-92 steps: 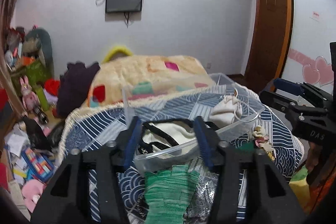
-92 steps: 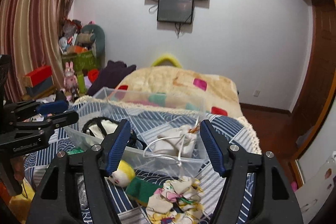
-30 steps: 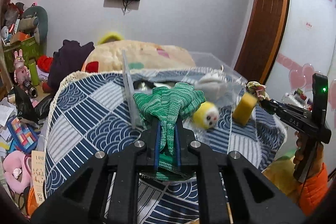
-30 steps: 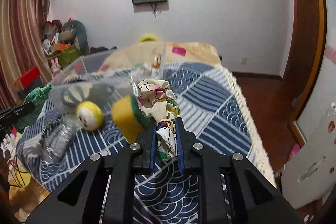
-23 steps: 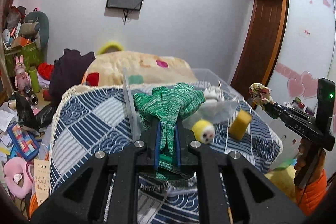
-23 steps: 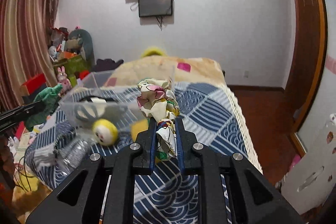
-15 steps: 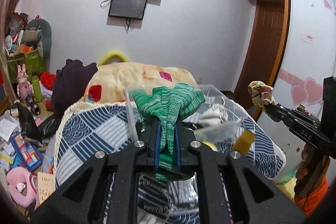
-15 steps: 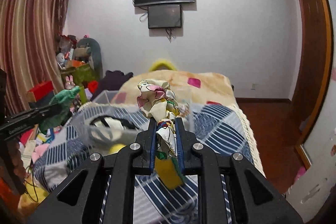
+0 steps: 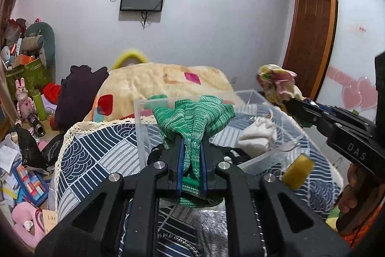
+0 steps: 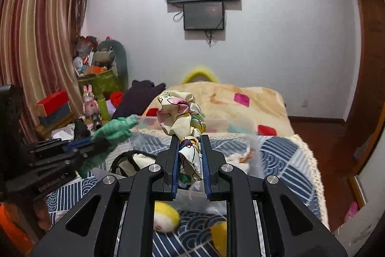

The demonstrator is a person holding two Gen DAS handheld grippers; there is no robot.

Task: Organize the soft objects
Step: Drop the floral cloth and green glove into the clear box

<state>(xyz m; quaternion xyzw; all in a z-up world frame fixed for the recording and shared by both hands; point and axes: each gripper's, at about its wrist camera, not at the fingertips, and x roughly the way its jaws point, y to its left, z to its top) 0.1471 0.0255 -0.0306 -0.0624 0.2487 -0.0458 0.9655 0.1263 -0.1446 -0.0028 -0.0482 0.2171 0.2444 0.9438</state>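
Green knit cloth (image 9: 192, 117) is pinched between the narrow jaws of the left gripper (image 9: 191, 160), bunched and fanning out above the fingertips, while the right gripper (image 10: 190, 155) is closed just as tightly on a crumpled floral cloth (image 10: 181, 112). Both bundles hang in the air above the bed (image 9: 96, 155), not resting on anything.

What the coming move turns on is the clear plastic bin (image 9: 142, 131) that stands on the blue patterned quilt. In the left wrist view it lies straight ahead of and below the green cloth, with its near wall just beyond the fingertips and its long axis running off to the right. In the right wrist view the same bin (image 10: 216, 123) sits ahead and below the floral cloth. A white drawstring pouch (image 9: 257, 134) and a black-trimmed item (image 10: 134, 160) already lie inside it.

Judging by this, both cloths are headed for the bin, and neither gripper looks clearly nearer; each seems to need a short advance over the rim before letting go. A yellow sponge (image 9: 297, 169) and a small yellow plush ball (image 10: 166, 218) lie on the quilt outside the bin, apparently waiting their turn.
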